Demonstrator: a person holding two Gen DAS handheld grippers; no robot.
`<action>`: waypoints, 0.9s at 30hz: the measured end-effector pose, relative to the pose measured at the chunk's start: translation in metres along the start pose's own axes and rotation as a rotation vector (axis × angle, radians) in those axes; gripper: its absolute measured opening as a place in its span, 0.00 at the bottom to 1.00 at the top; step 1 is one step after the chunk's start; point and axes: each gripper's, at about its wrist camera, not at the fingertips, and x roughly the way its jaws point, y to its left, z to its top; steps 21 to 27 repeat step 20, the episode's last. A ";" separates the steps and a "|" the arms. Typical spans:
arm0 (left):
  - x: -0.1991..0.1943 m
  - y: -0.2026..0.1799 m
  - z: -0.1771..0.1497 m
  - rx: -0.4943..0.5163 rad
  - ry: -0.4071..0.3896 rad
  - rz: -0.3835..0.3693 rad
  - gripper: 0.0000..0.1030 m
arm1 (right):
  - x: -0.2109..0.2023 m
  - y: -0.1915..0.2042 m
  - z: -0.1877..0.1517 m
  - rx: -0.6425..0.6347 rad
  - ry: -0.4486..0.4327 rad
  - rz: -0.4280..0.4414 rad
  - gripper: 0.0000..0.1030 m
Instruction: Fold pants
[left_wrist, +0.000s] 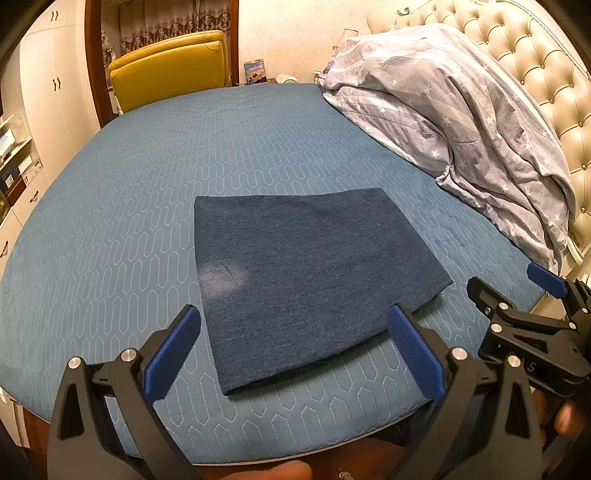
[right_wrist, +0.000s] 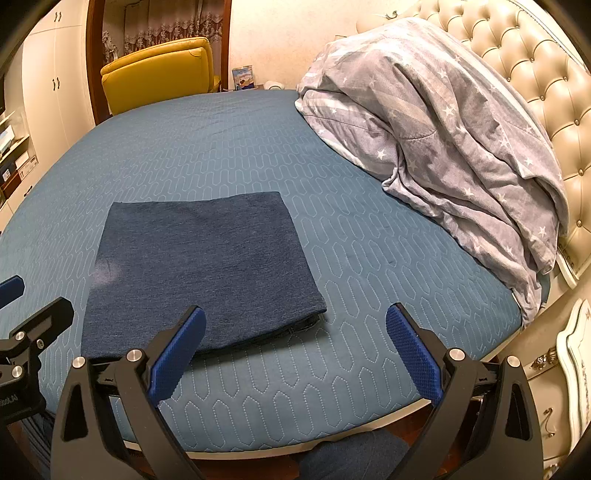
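The dark blue pants (left_wrist: 306, 280) lie folded into a flat rectangle on the blue quilted bed (left_wrist: 147, 192), near its front edge. My left gripper (left_wrist: 295, 325) hovers open just in front of the pants, with nothing between its blue pads. My right gripper (right_wrist: 295, 328) is open too and holds nothing. It hangs over the bed's front edge, to the right of the folded pants (right_wrist: 199, 273). The right gripper also shows in the left wrist view at the right edge (left_wrist: 517, 291). Part of the left gripper appears at the left edge of the right wrist view (right_wrist: 22, 306).
A bunched grey star-print duvet (right_wrist: 443, 147) lies against the tufted cream headboard (right_wrist: 535, 66) on the right. A yellow armchair (right_wrist: 159, 74) stands behind the bed and white wardrobes (left_wrist: 51, 81) stand at the left. A white nightstand (right_wrist: 569, 369) is at the lower right.
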 end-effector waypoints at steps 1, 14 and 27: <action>0.000 0.000 0.000 0.001 -0.001 0.001 0.98 | 0.000 0.000 0.000 0.000 0.000 0.000 0.92; 0.014 -0.004 0.011 0.004 -0.018 -0.099 0.98 | 0.008 -0.004 -0.002 0.014 0.017 -0.017 0.92; 0.039 0.070 0.008 -0.107 -0.014 -0.059 0.99 | 0.019 -0.013 0.000 0.094 0.010 0.019 0.93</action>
